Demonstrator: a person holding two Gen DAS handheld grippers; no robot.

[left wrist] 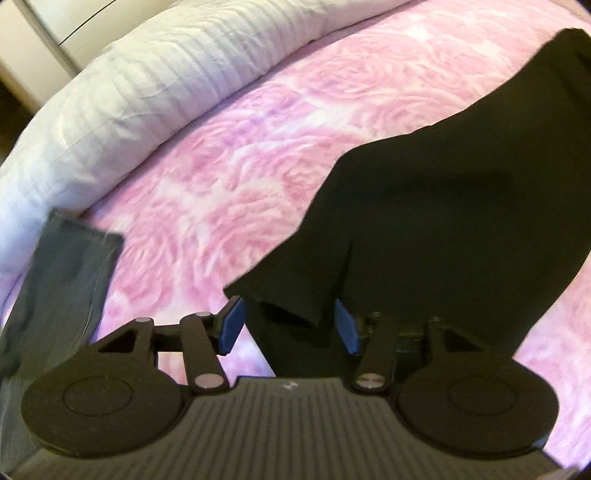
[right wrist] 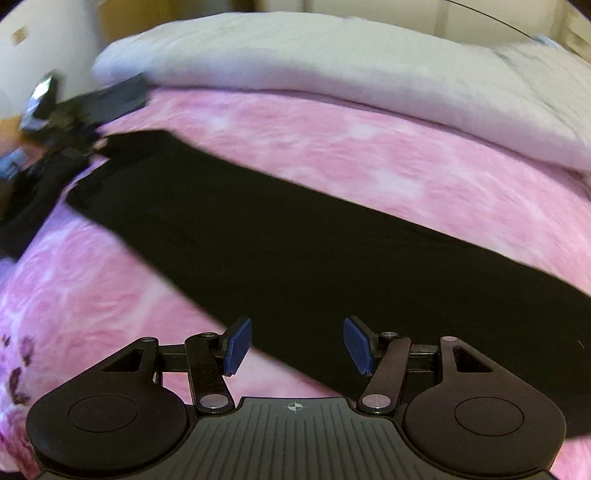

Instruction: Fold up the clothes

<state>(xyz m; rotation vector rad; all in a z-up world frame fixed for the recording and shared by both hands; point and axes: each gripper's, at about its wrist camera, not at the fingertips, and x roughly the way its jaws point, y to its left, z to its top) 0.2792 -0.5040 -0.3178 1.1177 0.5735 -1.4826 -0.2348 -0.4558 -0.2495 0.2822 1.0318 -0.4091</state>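
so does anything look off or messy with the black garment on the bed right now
Nothing looks damaged or spilled. The black garment lies as a long strip slanted across the pink floral bedspread, and its end near the open left gripper is bunched rather than flat. The right gripper hangs open over it. A dark grey garment sits apart by the white duvet.

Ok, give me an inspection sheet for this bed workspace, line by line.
Surface: pink rose-print bedspread, blurred in places.
Job's things: long black garment laid flat across the bedspread; one end reaches between the left gripper's fingers.
Clutter: folded grey cloth lying at the edge by the white duvet.
Grippers: left gripper open, black cloth between its blue pads, not clamped; right gripper open, over the garment's edge, holding nothing.
Cables: thin dark line at top right; cannot tell what it is.
Surroundings: pale furniture beyond the bed, blurred.
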